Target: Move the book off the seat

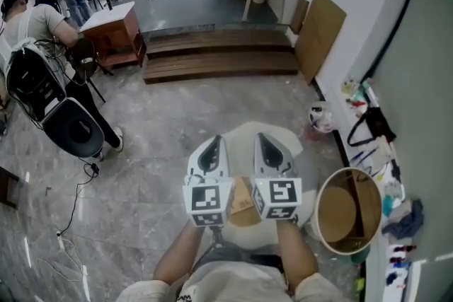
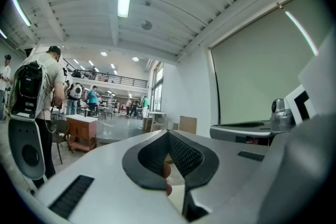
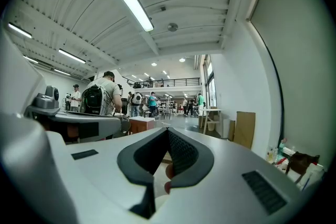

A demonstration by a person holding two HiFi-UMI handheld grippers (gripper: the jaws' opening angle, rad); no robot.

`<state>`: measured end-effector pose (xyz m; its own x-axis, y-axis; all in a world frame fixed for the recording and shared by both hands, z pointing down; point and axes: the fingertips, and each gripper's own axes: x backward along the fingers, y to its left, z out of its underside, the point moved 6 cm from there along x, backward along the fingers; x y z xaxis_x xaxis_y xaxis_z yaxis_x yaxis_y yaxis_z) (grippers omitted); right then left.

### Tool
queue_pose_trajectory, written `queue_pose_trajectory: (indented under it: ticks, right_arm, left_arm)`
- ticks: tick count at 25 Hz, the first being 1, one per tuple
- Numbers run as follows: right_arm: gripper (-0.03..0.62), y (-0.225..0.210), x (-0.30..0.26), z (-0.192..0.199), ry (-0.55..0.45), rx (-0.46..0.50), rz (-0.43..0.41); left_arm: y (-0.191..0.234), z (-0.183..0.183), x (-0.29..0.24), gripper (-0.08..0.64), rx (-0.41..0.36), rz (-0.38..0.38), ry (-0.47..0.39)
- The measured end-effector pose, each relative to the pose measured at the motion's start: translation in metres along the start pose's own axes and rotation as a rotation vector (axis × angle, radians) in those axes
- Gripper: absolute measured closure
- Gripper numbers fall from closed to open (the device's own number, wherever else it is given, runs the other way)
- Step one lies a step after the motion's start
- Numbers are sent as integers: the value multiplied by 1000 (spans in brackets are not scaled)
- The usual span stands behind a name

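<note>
Reaches two bare forearms forward from the bottom of the head view, close together and parallel. Holds the left gripper [image 1: 214, 145] and the right gripper [image 1: 265, 143] side by side and just apart, both pointing level and away, marker cubes turned up toward the camera. Has both pairs of jaws pressed together with nothing between them (plain in each gripper view, where the black pads meet in one closed seam).

Hangs above the round cream seat [image 1: 287, 138]. Leaves the book [image 1: 243, 200] lying flat on that seat, tan cover up, glimpsed in the gap between the two cubes and partly hidden under them.

Just right of the seat, takes in a round tub [image 1: 336, 216] standing mouth up, showing a brown inner wall and floor. A little farther along the wall, picks out a small white pot [image 1: 320, 117] on the floor with something reddish in it, too small to name. Past that, at the right edge, shows a white ledge [image 1: 379, 152] crowded with small bottles and a black strap.

Farther off, finds a brown board [image 1: 320, 35] leaning on the wall, low wooden steps [image 1: 219, 56], a wooden cabinet [image 1: 110, 32], and at the left a person [image 1: 35, 46] wearing a black backpack.
</note>
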<state>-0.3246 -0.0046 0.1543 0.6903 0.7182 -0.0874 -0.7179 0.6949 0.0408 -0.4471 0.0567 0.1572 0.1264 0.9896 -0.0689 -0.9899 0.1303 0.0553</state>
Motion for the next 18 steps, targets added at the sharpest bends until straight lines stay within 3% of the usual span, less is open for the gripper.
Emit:
queue_pose_trajectory:
  ticks: [6,18]
  right_arm:
    - [589,-22,-12,14,8,1,-42]
    - [589,-106,-18,41,53,5,-169]
  left_arm:
    - [-16,14,-18,558,17,-31,17]
    - [-82,39,-49,558,44,-196,56]
